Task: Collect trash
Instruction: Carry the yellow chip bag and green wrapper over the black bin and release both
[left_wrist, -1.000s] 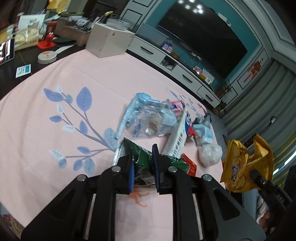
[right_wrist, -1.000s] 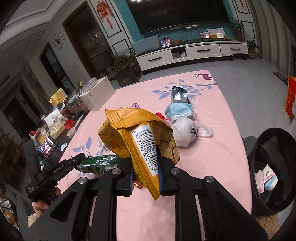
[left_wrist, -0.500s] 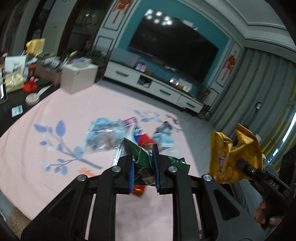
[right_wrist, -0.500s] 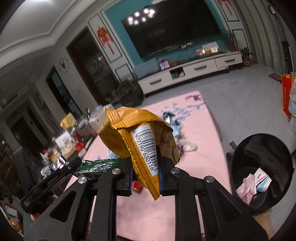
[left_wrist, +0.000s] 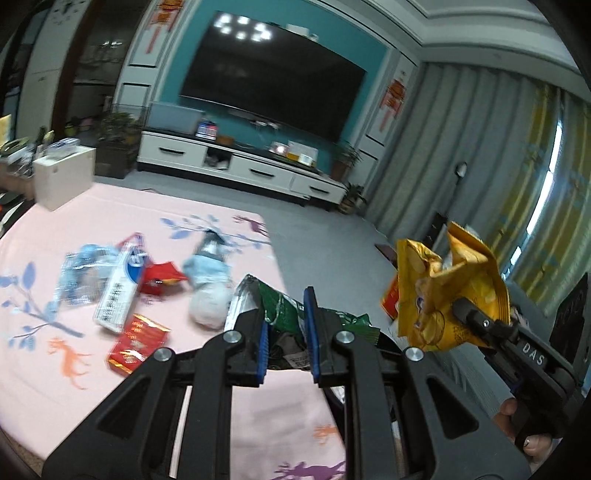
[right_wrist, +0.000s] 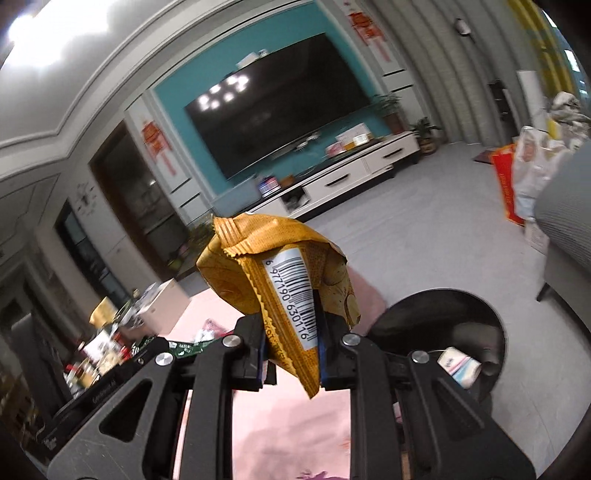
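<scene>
A: Step in hand, as I read it: carrying to the bin. Left claw (left_wrist: 286, 325) is nearly closed, pads pinching a crumpled green wrapper (left_wrist: 284, 314), lifted above the pink floral cloth (left_wrist: 55, 387). Can't tell whether that cloth covers a desk or lies on the floor.

B: And the right?

A: Right claw (right_wrist: 291, 345) clamped tight on a yellow snack bag (right_wrist: 280, 266), held up in the air. In the left view the same bag (left_wrist: 447, 295) sits off to the right of the green one, apart from it.

B: Bin?

A: Black trash bin (right_wrist: 491, 325), open-topped, just right of and below the right claw. A small white packet and a roll-like scrap already lie inside.

B: Next move calls for?

A: My judgement: bring each claw over the bin's mouth, then open. The bags are light and crinkly and may cling to a pad, so a clear spread of the jaws helps.

B: Left behind?

A: Red packets (left_wrist: 138, 343), a white box (left_wrist: 120, 295), clear blue-printed plastic (left_wrist: 79, 277), a pale bundle (left_wrist: 208, 295). More trips.

B: Writing?

A: Barcode on the yellow bag reads 6 977190 630116. "DAS" on the right tool's body. The rest is blurred.
</scene>
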